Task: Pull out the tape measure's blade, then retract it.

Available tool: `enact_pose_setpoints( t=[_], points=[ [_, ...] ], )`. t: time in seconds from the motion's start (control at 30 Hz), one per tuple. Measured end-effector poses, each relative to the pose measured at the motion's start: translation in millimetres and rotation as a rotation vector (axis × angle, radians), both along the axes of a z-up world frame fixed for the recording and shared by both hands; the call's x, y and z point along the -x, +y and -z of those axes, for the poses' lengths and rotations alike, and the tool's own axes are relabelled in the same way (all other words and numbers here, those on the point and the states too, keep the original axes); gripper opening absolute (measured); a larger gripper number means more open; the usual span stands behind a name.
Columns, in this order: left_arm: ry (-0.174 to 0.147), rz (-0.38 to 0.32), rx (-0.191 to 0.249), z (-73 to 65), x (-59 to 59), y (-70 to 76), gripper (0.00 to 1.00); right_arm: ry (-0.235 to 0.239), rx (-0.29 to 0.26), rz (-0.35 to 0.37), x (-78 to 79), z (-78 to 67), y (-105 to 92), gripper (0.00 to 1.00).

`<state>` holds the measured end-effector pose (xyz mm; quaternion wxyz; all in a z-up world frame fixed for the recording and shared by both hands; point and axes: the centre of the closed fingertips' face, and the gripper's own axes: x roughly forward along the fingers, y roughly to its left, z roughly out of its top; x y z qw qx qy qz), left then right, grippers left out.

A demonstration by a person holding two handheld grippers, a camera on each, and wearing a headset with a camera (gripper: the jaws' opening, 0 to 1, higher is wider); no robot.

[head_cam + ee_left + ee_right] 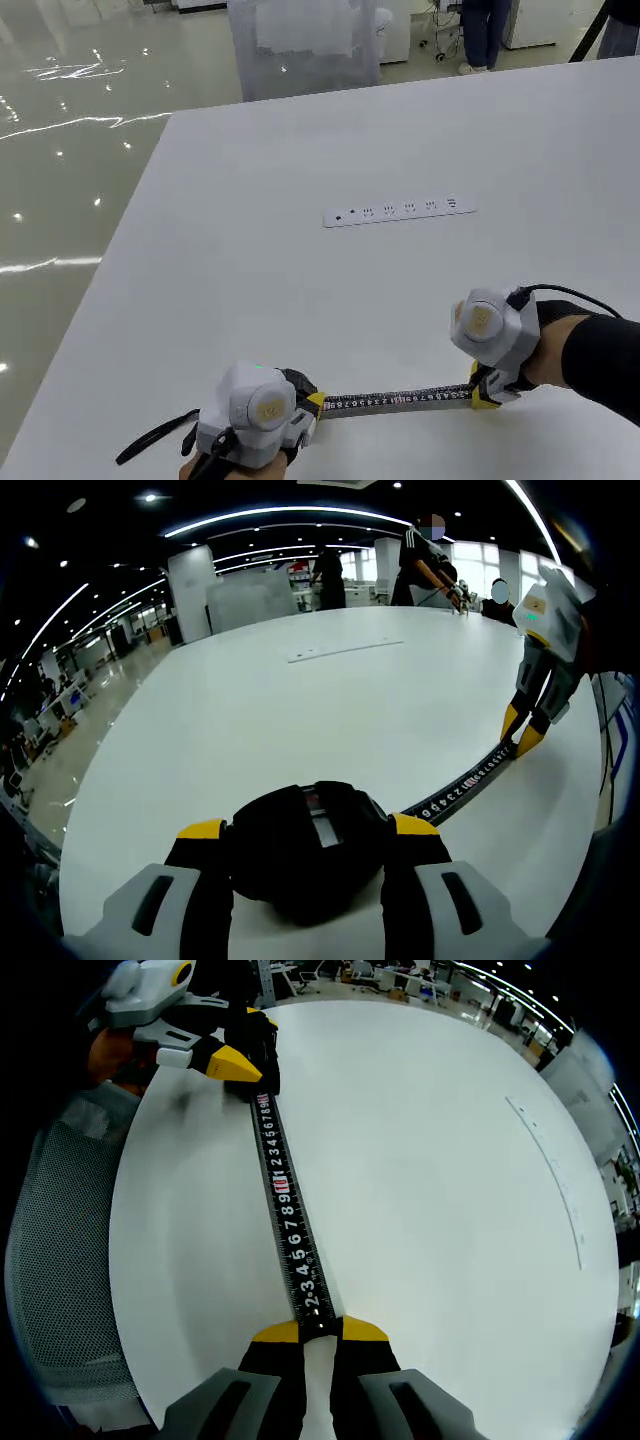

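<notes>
Workbench: white. Tape measure case: at near edge, clamped in our left gripper. Blade: part drawn, low over the workbench, end pinched by our right gripper; we should pull straight, level.

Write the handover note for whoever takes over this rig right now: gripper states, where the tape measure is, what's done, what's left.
Left gripper shut on the tape measure case, on the table.
Right gripper shut on the tip of the blade.
The blade is out, stretched along the table between them.
Done: pull-out. Left: retract the blade into the case.
</notes>
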<state>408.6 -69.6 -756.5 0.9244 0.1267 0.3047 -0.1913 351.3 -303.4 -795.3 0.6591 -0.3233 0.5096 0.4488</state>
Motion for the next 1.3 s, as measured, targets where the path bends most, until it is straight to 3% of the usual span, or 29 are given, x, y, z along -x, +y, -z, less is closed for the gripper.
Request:
enact_pose_setpoints(
  t=[0.7,0.93,1.1,1.3],
  points=[
    [0.006,-0.006,0.003,0.3,-0.7,-1.1,0.55,-0.003,0.000,0.003,0.1,-0.3,5.1,0.02],
    [0.014,0.020,-0.029,1.3,-1.2,-2.2,0.55,0.007,0.008,0.012,-0.6,-0.2,7.9,0.03],
    [-0.007,0.054,-0.060,2.6,-0.5,-3.5,0.55,0.005,0.001,0.014,-1.3,-0.3,9.7,0.03],
    [0.000,0.040,-0.043,1.8,-2.6,-3.0,0.55,0.003,-0.002,0.011,-1.5,-0.4,11.5,0.03]
  ],
)
